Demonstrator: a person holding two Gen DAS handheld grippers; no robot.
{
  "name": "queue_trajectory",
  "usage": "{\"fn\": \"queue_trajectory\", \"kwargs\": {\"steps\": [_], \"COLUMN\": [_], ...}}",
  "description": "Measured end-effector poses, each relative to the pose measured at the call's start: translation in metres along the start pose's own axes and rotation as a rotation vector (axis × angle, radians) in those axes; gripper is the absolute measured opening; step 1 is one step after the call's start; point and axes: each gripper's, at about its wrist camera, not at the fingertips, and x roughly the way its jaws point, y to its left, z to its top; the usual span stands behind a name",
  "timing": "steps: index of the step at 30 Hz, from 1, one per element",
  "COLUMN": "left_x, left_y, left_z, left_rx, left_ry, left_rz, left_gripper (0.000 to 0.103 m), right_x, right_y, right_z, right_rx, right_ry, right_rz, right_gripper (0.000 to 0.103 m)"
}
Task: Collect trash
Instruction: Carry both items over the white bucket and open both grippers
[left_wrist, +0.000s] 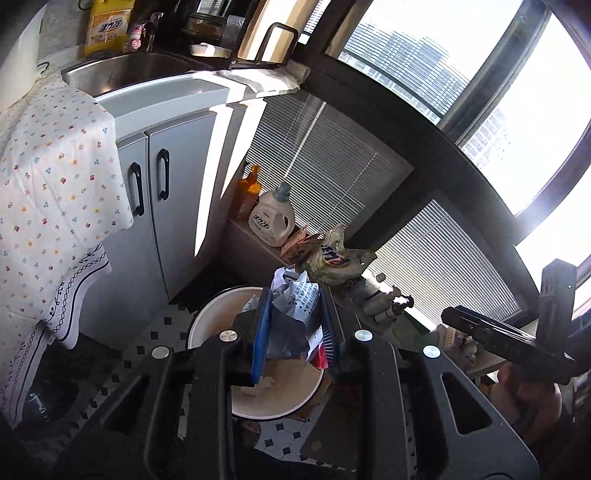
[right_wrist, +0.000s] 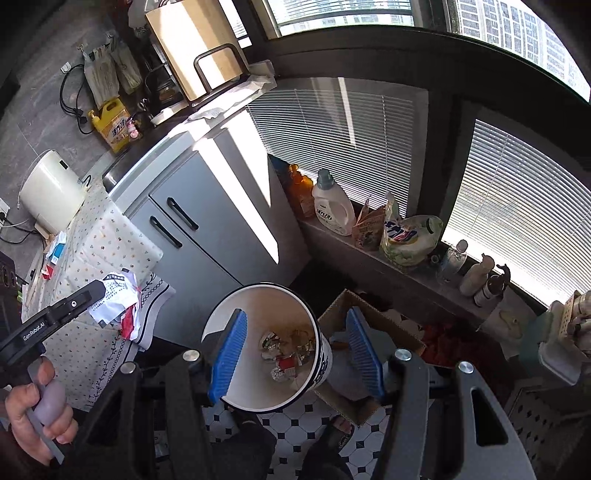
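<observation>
My left gripper (left_wrist: 295, 332) is shut on a crumpled wad of printed paper trash (left_wrist: 293, 314) and holds it above the white trash bin (left_wrist: 207, 317). In the right wrist view the same wad (right_wrist: 118, 299) sits in the left gripper at the left, over the tablecloth edge. The white bin (right_wrist: 236, 306) stands on the tiled floor with several foil and red wrappers (right_wrist: 284, 358) at its bottom. My right gripper (right_wrist: 295, 350) is open and empty, its blue pads (right_wrist: 229, 354) straddling the bin's mouth from above.
A grey sink cabinet (right_wrist: 207, 229) stands behind the bin. A floral tablecloth (left_wrist: 51, 177) hangs at the left. An open cardboard box (right_wrist: 365, 332) sits right of the bin. Detergent bottles (right_wrist: 332, 206) and bags line the window ledge. A sandalled foot (right_wrist: 336, 432) is below.
</observation>
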Motion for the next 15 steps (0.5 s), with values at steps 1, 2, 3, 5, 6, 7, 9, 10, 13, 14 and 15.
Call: {"fn": "queue_trajectory", "kwargs": {"steps": [1,2,3,5,6,7,9,10,13,14,15], "left_x": [0.002,0.003,0.004,0.003,0.002,0.001,-0.004,-0.008,-0.021,-0.027,-0.032], "left_y": [-0.003,-0.004,-0.005,-0.004,-0.003,-0.001,0.005,0.010,0.025,0.032,0.038], "left_z": [0.000,0.000,0.000,-0.001,-0.001,-0.001,0.000,0.002,0.003,0.004,0.005], "left_rx": [0.002,0.003,0.001,-0.002,-0.002,-0.004,-0.018,-0.026,-0.048,-0.059,-0.070], "left_ry": [0.004,0.009,0.011,0.009,0.010,0.009,-0.001,-0.009,-0.033,-0.041,-0.050], "left_rz": [-0.011,-0.026,-0.039,-0.057,-0.055,-0.050,-0.038,-0.027,0.016,0.032,0.049], "left_gripper": [0.029,0.038,0.044,0.057,0.058,0.060,0.063,0.066,0.070,0.072,0.072], "right_x": [-0.001,-0.001,-0.001,0.000,0.000,0.001,0.004,0.005,0.011,0.013,0.014], "right_y": [-0.001,-0.002,-0.003,-0.002,-0.002,0.000,0.006,0.010,0.026,0.031,0.037], "right_z": [0.000,0.000,0.000,0.000,0.001,0.001,0.002,0.003,0.005,0.006,0.008], "right_rx": [0.002,0.004,0.005,0.008,0.007,0.005,-0.004,-0.011,-0.032,-0.038,-0.046], "right_ry": [-0.001,-0.001,-0.001,-0.001,-0.001,0.001,0.004,0.006,0.014,0.017,0.020], "right_rz": [-0.004,-0.007,-0.009,-0.009,-0.007,-0.004,0.005,0.011,0.033,0.041,0.052], "right_gripper": [0.056,0.056,0.056,0.056,0.056,0.056,0.056,0.056,0.056,0.056,0.056]}}
